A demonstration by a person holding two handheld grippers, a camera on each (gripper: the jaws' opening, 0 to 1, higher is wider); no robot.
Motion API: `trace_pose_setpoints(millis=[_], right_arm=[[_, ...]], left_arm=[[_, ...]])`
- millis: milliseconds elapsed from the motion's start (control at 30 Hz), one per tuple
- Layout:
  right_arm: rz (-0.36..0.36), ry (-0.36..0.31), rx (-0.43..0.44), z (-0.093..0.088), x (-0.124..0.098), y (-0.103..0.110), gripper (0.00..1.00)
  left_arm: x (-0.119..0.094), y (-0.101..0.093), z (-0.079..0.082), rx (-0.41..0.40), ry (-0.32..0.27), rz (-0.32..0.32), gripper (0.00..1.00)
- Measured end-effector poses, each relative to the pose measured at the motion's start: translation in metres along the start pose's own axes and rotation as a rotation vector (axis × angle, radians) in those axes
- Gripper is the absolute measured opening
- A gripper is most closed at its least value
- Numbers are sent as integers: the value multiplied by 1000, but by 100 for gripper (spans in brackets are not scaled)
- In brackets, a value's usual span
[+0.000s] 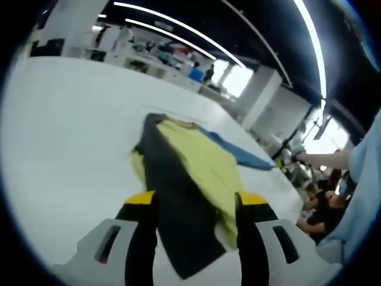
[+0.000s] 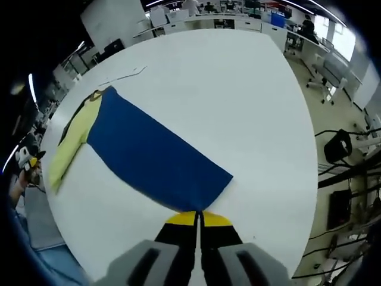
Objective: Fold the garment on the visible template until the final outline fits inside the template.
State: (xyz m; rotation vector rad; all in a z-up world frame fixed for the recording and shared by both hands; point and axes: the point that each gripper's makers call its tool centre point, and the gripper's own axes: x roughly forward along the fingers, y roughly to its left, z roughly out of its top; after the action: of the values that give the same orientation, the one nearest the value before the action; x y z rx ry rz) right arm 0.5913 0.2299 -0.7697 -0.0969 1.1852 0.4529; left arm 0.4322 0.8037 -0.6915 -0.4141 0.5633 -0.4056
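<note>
On the big white table (image 2: 238,89), spread flat: the garment (image 2: 149,152), blue panel facing the right gripper view, yellow-green sleeve trailing off toward the far corner. At the near blue edge, right gripper (image 2: 198,219) pressed together, yellow-tipped jaws meeting right where the hem corner ends — pinching that corner, by the look of it, though the cloth between the tips is too thin to see outright. Over in the left gripper view, same garment (image 1: 190,179) seen from the other end: dark panel and yellow-green panel running away from the camera, a sliver of blue peeking out at the far right. Left gripper (image 1: 196,205) spread wide, jaws straddling the dark strip of cloth, nothing clamped between them. A thin line (image 2: 128,76) drawn on the table past the garment's far end, possibly part of the template outline; too faint to say more. Other desks and people far off at the room's edge.

Step in hand, judging from this: an early fold, one corner taken, the opposite end not yet gripped. Garment lying long and mostly unfolded, so plenty left to do. Next move calls for closing the left jaws on the cloth they straddle, then lifting both ends together and carrying one edge across, keeping the fabric taut enough not to bunch.
</note>
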Motion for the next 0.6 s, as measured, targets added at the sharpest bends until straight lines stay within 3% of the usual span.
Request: trace_pose_setpoints(millis=[167, 333, 433, 600], right_arm=[[-2, -41, -13, 3, -7, -3, 1], [43, -112, 36, 3, -20, 7, 16], [55, -143, 45, 2, -22, 11, 32], [47, -228, -53, 5, -22, 22, 73]], left_arm=[[1, -1, 1, 1, -3, -4, 49], [2, -3, 2, -1, -8, -11, 49], [2, -4, 1, 1, -9, -14, 49], [1, -4, 2, 0, -11, -16, 49]])
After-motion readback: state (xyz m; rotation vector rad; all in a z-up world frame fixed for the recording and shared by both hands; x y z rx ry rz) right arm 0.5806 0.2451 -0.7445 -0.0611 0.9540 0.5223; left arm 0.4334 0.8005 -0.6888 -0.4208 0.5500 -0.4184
